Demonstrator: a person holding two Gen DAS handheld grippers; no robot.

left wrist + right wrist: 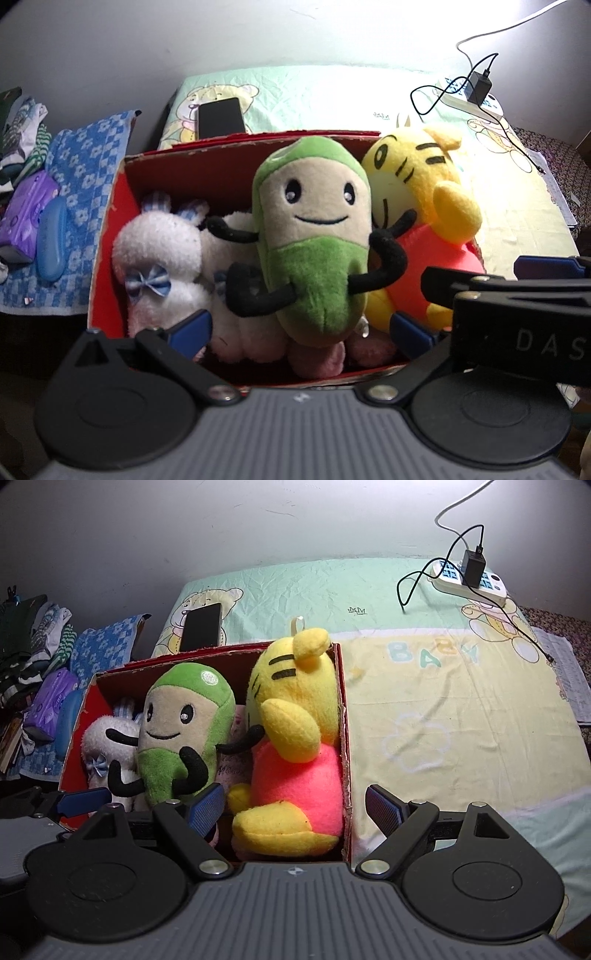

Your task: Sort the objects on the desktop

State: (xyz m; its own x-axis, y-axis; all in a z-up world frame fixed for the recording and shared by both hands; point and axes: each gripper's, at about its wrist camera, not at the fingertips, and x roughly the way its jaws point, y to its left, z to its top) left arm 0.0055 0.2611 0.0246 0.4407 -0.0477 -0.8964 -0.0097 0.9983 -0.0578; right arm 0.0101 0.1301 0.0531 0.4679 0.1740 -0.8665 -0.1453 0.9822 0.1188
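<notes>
"BABY" in pastel letters on the yellow-green bear-print sheet (428,657), "DAS" in pale letters on the black body of the right tongs (546,343), small print on the sheet too blurred to read

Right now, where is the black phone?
The black phone lies on the baby blanket just behind the red box, at its far left corner.

Dim room; blown-out glare upper right in left wrist view (fisheye bends edges, corners vignetted black).
</notes>
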